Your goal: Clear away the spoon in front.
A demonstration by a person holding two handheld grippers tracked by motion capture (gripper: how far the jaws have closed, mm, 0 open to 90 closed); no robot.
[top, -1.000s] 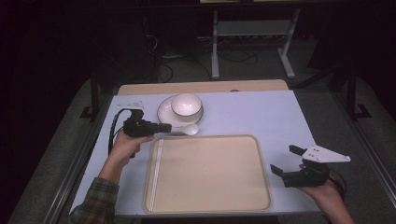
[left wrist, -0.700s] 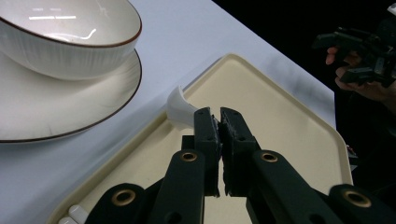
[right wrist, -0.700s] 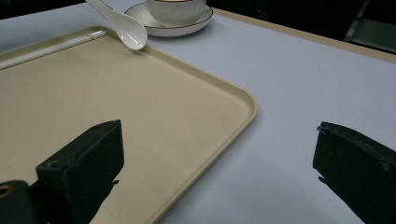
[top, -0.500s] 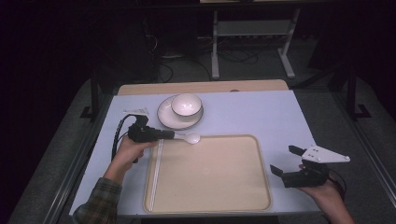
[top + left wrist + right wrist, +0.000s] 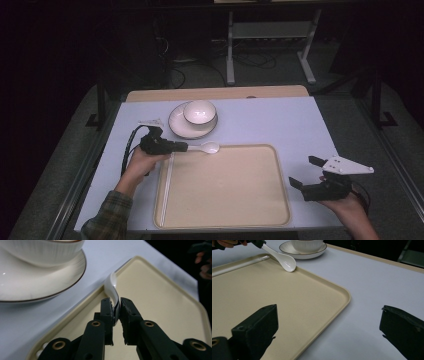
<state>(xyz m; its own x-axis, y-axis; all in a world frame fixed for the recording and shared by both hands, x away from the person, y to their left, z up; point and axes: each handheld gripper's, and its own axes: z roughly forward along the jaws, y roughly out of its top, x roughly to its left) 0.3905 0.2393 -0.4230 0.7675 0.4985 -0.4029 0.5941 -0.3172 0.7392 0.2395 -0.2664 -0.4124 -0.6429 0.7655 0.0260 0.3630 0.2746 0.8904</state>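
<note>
No readable text, labels, brands, numbers or signs on anything in view

left tongs [image 5: 184,146] lowered | spoon [image 5: 205,147] bowl now on tray [image 5: 280,220] rim | jaws just easing open, handle between

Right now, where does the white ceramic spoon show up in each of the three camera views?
High view: the white ceramic spoon lies left of centre, at the far edge of the beige plastic tray, its handle in the left gripper.
Left gripper view: centre, its handle between the black jaws.
Right gripper view: upper left, bowl end resting on the tray's rim.
Shared landmark: the white saucer with a dark rim, just beyond the spoon.
</note>
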